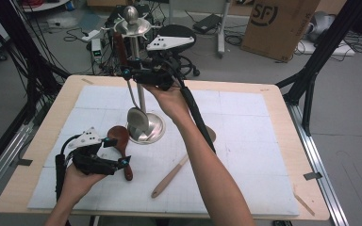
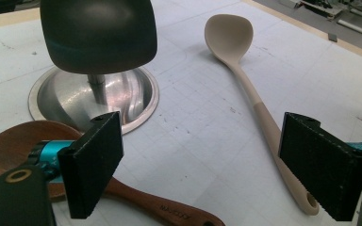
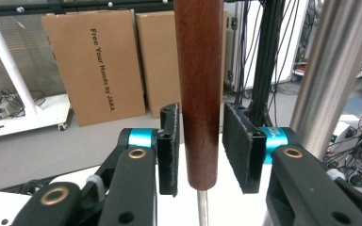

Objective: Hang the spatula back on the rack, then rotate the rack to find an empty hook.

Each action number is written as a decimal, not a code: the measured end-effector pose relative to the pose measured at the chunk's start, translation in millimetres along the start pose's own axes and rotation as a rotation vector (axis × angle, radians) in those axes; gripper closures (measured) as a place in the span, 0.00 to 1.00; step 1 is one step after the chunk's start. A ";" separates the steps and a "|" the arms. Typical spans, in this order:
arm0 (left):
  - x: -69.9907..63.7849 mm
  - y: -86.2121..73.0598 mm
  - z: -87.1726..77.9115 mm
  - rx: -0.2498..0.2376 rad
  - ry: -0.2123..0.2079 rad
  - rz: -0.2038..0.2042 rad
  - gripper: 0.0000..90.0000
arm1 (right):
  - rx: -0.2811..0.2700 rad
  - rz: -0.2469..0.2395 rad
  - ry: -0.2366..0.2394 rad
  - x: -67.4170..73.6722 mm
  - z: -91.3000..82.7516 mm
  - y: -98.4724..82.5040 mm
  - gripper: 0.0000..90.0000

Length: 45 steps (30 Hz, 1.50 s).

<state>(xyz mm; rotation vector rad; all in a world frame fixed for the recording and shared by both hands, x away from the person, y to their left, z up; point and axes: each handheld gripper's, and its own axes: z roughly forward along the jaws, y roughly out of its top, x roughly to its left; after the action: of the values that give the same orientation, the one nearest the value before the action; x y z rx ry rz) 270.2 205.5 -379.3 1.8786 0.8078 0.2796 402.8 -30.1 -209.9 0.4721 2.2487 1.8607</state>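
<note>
A metal utensil stand (image 1: 140, 70) rises from a round base (image 1: 156, 133) at the middle of the white mat. A ladle hangs from its top rack, its steel bowl (image 1: 137, 120) low by the base. My right gripper (image 1: 127, 71) is up at the ladle's dark wooden handle (image 3: 200, 94). Its pads (image 3: 169, 150) flank the handle with slim gaps, so it is open. My left gripper (image 2: 200, 169) hovers open, low at the front left. Under it lies a brown wooden spoon (image 2: 9, 146). A beige spoon (image 2: 245, 80) lies to the right.
The right forearm crosses the mat and covers the beige spoon's bowl in the high view. The stand's pole (image 3: 339, 70) stands close beside my right gripper. Cardboard boxes (image 1: 278, 23), black frame posts and cables surround the table (image 1: 273, 89).
</note>
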 end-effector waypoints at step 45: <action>1.9 -1.8 -0.3 0.008 0.007 -0.002 0.16 | -0.083 -0.021 -0.001 -29.4 -83.1 34.5 0.99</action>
<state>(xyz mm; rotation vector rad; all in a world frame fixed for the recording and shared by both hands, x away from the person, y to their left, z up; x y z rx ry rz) 270.7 207.4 -381.1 1.8851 0.8164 0.2817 406.4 -111.3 -161.5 0.4341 2.1573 1.9343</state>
